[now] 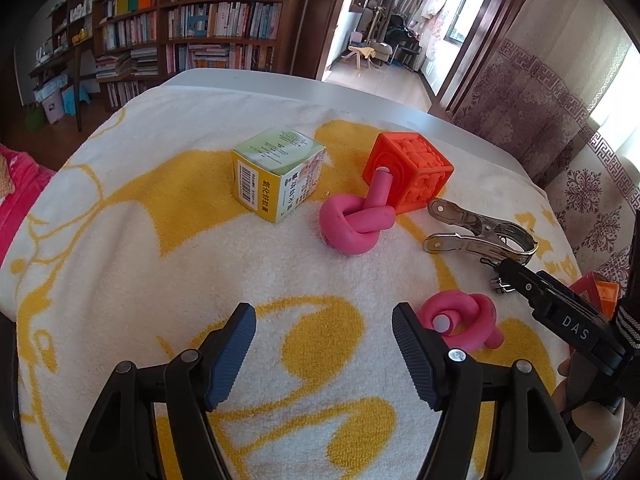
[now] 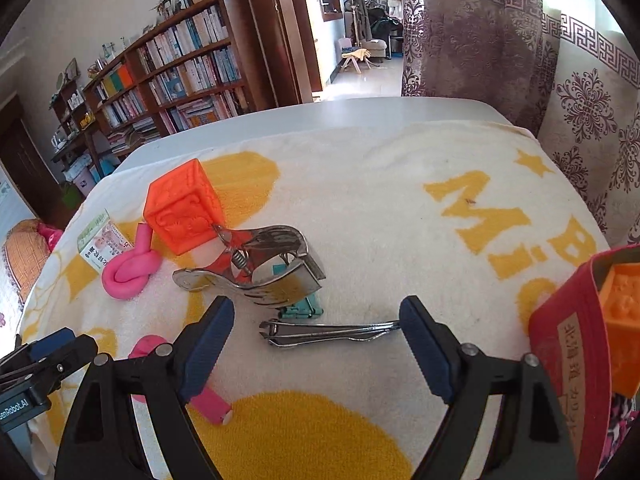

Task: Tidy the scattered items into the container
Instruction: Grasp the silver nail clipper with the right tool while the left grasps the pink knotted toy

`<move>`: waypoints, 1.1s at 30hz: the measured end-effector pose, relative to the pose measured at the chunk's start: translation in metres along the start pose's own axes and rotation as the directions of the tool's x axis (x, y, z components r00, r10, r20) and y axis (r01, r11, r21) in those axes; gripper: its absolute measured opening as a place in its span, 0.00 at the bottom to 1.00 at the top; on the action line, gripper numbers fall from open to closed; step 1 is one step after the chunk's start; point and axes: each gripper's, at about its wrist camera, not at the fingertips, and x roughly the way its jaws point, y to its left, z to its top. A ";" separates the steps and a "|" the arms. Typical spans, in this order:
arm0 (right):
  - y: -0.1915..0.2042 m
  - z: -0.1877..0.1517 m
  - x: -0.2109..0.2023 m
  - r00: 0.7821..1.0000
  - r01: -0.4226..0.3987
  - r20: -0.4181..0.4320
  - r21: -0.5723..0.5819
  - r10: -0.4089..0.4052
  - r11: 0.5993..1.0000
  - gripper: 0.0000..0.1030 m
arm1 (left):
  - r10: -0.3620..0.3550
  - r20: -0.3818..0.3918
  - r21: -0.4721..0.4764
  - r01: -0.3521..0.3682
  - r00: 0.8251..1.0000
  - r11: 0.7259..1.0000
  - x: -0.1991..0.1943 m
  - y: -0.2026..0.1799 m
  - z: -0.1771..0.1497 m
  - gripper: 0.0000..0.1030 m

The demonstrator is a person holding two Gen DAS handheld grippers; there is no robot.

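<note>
My left gripper (image 1: 324, 340) hovers open over the towel with nothing between its fingers. A pink knotted foam tube (image 1: 460, 322) lies just right of its right finger. My right gripper (image 2: 320, 334) is open and its fingers straddle a steel nail clipper (image 2: 332, 330) lying flat, with the pads not pressing it. Behind the clipper are a large metal spring clamp (image 2: 260, 268) and a small teal clip (image 2: 304, 310). Farther back lie an orange embossed cube (image 1: 408, 172), a second pink knot (image 1: 354, 226) and a green-yellow carton (image 1: 276, 174). A red container (image 2: 568, 344) at the right holds another orange cube (image 2: 624, 320).
Everything rests on a white and yellow towel (image 1: 160, 240) over a grey table (image 2: 360, 110). A patterned curtain (image 2: 580, 120) hangs close at the right, and bookshelves (image 1: 200, 20) stand beyond the table's far edge. A hand (image 1: 596, 432) holds the right gripper.
</note>
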 end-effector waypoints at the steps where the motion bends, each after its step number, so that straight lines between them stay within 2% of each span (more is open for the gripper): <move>1: 0.000 -0.001 0.003 1.000 0.016 -0.013 -0.011 -0.016 1.000 0.85 | 0.000 0.000 0.002 0.000 1.000 1.000 0.000 0.000 0.000 0.70; 3: -0.001 0.000 0.003 1.000 0.014 -0.012 -0.011 -0.014 1.000 0.85 | -0.002 -0.003 0.003 0.002 1.000 1.000 0.001 -0.001 -0.001 0.70; 6: -0.004 -0.002 0.010 0.998 0.040 -0.056 -0.017 -0.041 0.999 0.84 | -0.002 -0.005 0.008 0.002 1.000 1.000 0.001 -0.003 -0.002 0.70; 8: -0.001 -0.003 0.008 0.996 0.065 -0.059 -0.051 -0.068 0.997 0.79 | -0.004 -0.008 0.011 0.004 1.000 1.000 0.002 -0.004 -0.002 0.70; 15: 0.004 -0.009 0.002 0.994 0.095 -0.054 -0.095 -0.100 0.991 0.78 | -0.008 -0.007 0.016 0.008 1.000 1.000 0.001 -0.005 -0.003 0.70; 24: 0.018 -0.027 -0.015 0.994 0.082 -0.060 -0.148 -0.092 0.986 0.78 | -0.017 -0.003 0.026 0.017 1.000 1.000 -0.002 -0.007 -0.003 0.70; 30: 0.016 -0.046 -0.039 0.998 0.034 -0.055 -0.154 -0.043 0.988 0.79 | 0.001 0.010 -0.005 -0.001 1.000 1.000 0.000 0.002 0.001 0.70; 33: 0.014 -0.053 -0.048 0.999 0.012 -0.040 -0.137 -0.018 0.991 0.79 | -0.023 0.003 -0.020 0.023 1.000 1.000 0.004 0.005 0.002 0.70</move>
